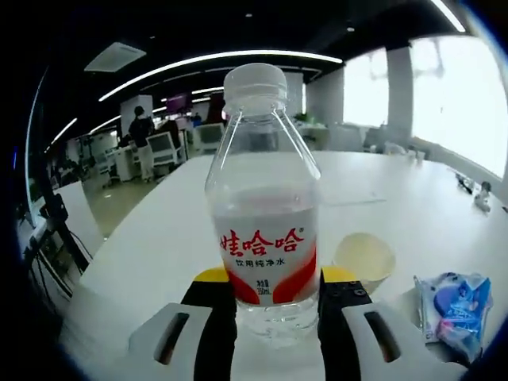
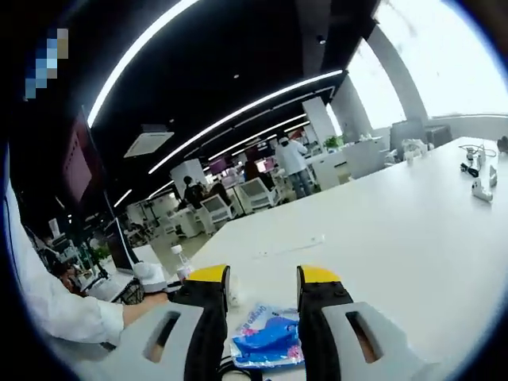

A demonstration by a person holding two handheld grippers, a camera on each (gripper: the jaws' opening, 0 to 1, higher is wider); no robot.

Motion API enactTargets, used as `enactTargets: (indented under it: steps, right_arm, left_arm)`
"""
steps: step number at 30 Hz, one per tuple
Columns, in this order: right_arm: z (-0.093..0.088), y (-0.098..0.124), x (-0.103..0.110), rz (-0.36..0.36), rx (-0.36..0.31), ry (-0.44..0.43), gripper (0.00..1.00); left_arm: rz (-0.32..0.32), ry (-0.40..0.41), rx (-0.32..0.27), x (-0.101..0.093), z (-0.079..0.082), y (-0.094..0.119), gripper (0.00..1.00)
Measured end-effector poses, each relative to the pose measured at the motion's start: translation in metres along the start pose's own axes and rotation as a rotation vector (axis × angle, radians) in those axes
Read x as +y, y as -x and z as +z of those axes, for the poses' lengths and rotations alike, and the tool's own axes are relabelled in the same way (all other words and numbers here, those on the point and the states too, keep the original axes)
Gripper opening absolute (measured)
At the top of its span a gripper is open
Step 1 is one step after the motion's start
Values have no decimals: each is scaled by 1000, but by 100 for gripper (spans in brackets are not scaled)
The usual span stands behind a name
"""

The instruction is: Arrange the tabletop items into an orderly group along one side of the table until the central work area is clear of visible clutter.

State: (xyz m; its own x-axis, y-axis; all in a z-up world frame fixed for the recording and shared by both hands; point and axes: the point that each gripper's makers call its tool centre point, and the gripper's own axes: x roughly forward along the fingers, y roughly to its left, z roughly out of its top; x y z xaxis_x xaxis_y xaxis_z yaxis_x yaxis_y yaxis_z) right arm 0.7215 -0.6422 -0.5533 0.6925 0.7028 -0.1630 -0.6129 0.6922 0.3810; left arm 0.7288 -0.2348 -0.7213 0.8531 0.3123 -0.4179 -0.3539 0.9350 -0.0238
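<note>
Left gripper view has the water bottle (image 1: 263, 206) standing upright right between the jaws of the left gripper (image 1: 268, 298), white cap up, red-and-white label facing the camera, long axis vertical. The black pads sit tight against both sides of the lower body, so I'd call that a closed grip on it, though I can't really tell whether the base is resting on the white table (image 1: 159, 246) or lifted just off it. Just beside the bottle on that view's right is a small pale round cup or lid (image 1: 363, 258), and further that way a blue snack packet (image 1: 454, 309) lying flat. Right gripper view is where it gets interesting: the right gripper (image 2: 262, 278) has its jaws parted with nothing in them, and the same kind of blue packet (image 2: 274, 337) lies flat on the table directly below and between them, so that hand is clearly the nearer one for the packet and the move looks like a short drop straight onto it. This view also picks up what the other one can't: a person's hand (image 2: 149, 295) and white sleeve at the table edge to the left, with a small bottle (image 2: 182, 266) near it, plus some cables and bits (image 2: 479, 171) well apart at the far edge.
</note>
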Motion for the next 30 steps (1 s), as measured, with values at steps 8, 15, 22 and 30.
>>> enactTargets:
  steps: [8, 15, 22, 30]
  right_arm:
    - [-3, 7, -17, -51, 6, -16, 30]
    - [-4, 7, -18, -61, 1, -16, 30]
    - [-5, 6, -16, -63, 17, 12, 30]
    - [-11, 6, -15, -64, 29, 6, 30]
  left_arm:
    - [28, 17, -1, 11, -7, -23, 34]
    - [17, 30, -23, 10, -12, -31, 35]
    - [14, 25, -35, 10, -19, -38, 35]
    - [8, 3, -39, 3, -27, -40, 35]
